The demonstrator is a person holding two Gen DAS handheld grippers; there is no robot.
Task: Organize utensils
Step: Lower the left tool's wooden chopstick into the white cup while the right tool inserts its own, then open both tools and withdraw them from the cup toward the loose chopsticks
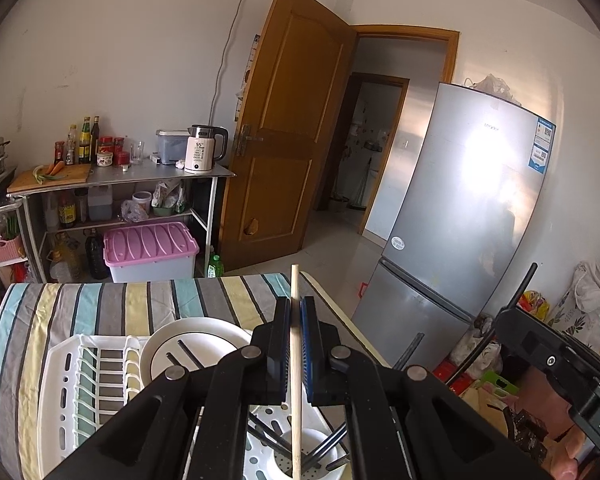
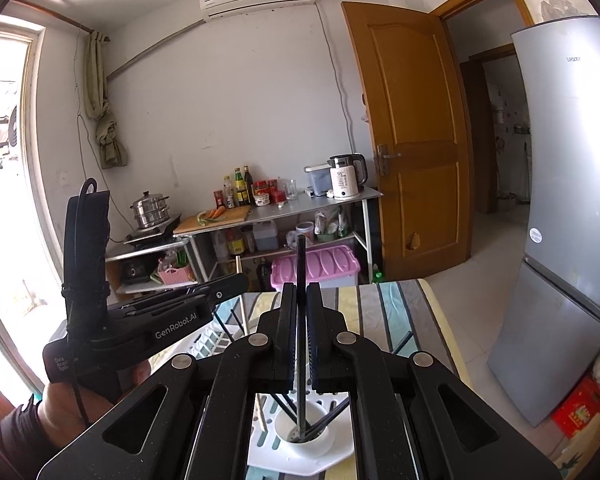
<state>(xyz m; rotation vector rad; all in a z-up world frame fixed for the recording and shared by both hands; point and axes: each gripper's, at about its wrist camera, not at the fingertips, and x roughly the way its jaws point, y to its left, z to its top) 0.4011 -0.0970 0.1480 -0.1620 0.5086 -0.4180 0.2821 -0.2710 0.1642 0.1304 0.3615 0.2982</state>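
The left gripper (image 1: 296, 312) is clenched on a wooden chopstick (image 1: 295, 360) that stands upright, long axis vertical, lower end down in the white utensil cup (image 1: 288, 446). The right gripper (image 2: 299, 300) is clenched on a black chopstick (image 2: 300, 320), also upright, tip in the same utensil cup (image 2: 304, 434), where other dark chopsticks (image 2: 328, 420) lean outward. The cup sits in a white drying rack (image 1: 60, 380) beside a white plate (image 1: 196, 340), near the edge of the striped tablecloth (image 1: 100, 300), with open floor beyond.
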